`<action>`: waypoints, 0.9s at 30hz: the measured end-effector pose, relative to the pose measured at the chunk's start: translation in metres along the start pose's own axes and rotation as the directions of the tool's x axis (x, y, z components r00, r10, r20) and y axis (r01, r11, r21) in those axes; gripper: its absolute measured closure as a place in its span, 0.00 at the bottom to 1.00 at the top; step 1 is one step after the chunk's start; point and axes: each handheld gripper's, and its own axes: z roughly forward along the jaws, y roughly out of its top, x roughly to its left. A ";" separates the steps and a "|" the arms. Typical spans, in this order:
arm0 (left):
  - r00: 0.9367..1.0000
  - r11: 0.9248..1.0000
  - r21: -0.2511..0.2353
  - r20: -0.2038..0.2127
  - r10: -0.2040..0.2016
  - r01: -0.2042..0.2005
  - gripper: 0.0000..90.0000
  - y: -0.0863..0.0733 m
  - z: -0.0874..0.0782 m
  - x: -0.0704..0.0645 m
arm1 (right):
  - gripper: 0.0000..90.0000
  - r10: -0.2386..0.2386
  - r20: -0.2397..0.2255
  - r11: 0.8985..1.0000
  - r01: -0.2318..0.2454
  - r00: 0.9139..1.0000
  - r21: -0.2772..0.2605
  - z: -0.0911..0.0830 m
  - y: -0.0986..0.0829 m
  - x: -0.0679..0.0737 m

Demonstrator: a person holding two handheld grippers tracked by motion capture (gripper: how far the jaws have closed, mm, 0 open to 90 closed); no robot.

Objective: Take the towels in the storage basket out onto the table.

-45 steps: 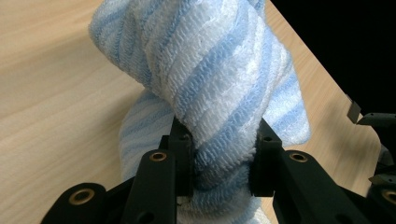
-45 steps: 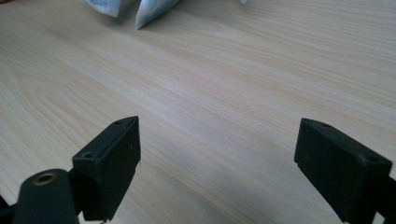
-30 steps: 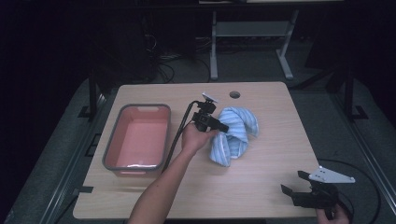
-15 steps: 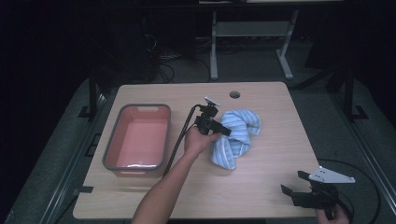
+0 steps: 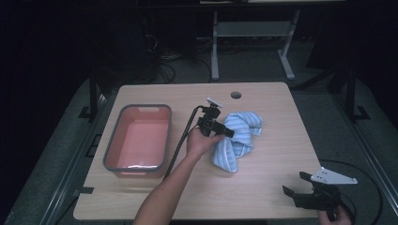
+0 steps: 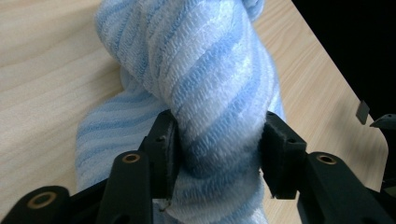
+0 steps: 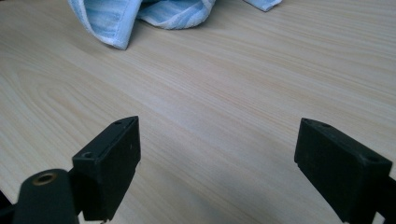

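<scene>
From my console, the towel (image 5: 237, 138) reads pale blue with white stripes; in the left gripper view the bands (image 6: 210, 79) run diagonally, deeper blue alternating with near-white in a looped weave. At nine o'clock of it, the tub (image 5: 139, 138) is salmon pink inside with a grey rim. The table (image 5: 263, 187) is light wood with a fine grain (image 7: 224, 93). Both grippers (image 5: 217, 125) (image 5: 300, 187) are black; the right one's plate (image 5: 335, 176) is light grey.

A pink tub (image 5: 139, 138) with a grey rim sits on the tabletop's (image 5: 277, 150) left side, upright.
</scene>
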 end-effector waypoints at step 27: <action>0.999 0.998 -0.047 -0.019 0.046 -0.047 0.45 -0.015 -0.035 -0.006 | 0.16 -0.011 -0.003 1.000 0.011 1.000 0.007 0.004 0.001 0.002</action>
